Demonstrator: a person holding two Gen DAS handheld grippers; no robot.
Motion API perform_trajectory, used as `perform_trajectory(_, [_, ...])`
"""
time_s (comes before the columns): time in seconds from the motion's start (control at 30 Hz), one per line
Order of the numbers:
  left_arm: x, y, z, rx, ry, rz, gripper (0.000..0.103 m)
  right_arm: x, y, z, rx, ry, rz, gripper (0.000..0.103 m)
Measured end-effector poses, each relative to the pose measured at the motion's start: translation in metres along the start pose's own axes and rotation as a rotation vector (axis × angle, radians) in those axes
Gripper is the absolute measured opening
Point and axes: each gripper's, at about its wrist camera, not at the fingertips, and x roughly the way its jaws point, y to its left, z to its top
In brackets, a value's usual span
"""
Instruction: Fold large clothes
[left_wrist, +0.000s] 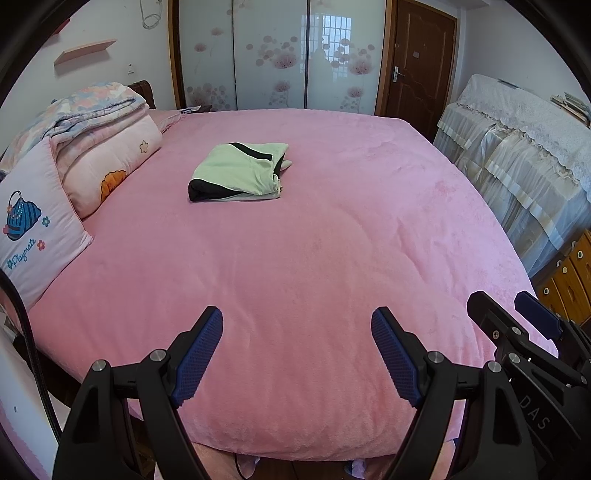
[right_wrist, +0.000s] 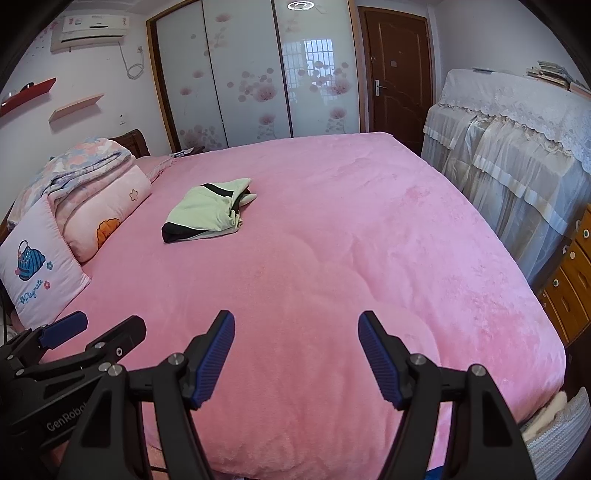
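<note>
A light green garment with black stripes (left_wrist: 238, 172) lies folded into a compact rectangle on the pink bedspread (left_wrist: 314, 258), toward the far left of the bed; it also shows in the right wrist view (right_wrist: 207, 216). My left gripper (left_wrist: 297, 325) is open and empty, hovering over the near edge of the bed, well short of the garment. My right gripper (right_wrist: 296, 328) is open and empty too, beside the left one. The right gripper shows at the right edge of the left wrist view (left_wrist: 517, 314), and the left gripper at the left edge of the right wrist view (right_wrist: 99, 328).
Folded quilts (left_wrist: 107, 140) and a pink pillow (left_wrist: 33, 229) are stacked at the bed's left side. A lace-covered cabinet (left_wrist: 517, 147) and wooden drawers (left_wrist: 569, 280) stand to the right. Sliding wardrobe doors (left_wrist: 273, 55) and a brown door (left_wrist: 421, 62) are behind the bed.
</note>
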Motion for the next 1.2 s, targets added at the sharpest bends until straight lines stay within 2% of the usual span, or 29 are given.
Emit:
perform_trajectory(0.37, [0.01,-0.008,0.0,0.007,0.018,0.013,0.08,0.01,0.004,-0.004,0.011,0.012,-0.013,0.07])
perform_trajectory(0.47, [0.014,-0.011,-0.001,0.015,0.033,0.027,0.078,0.011,0.002,-0.005,0.023,0.013,0.021,0.07])
perform_trajectory(0.63, [0.024,-0.007,-0.003,-0.029,0.075,-0.023,0.078,0.01,0.004,-0.006,0.018,0.004,0.023,0.07])
perform_trajectory(1.2, [0.026,-0.008,-0.004,-0.001,0.065,0.008,0.078,0.021,0.004,-0.009,0.022,0.028,0.026,0.07])
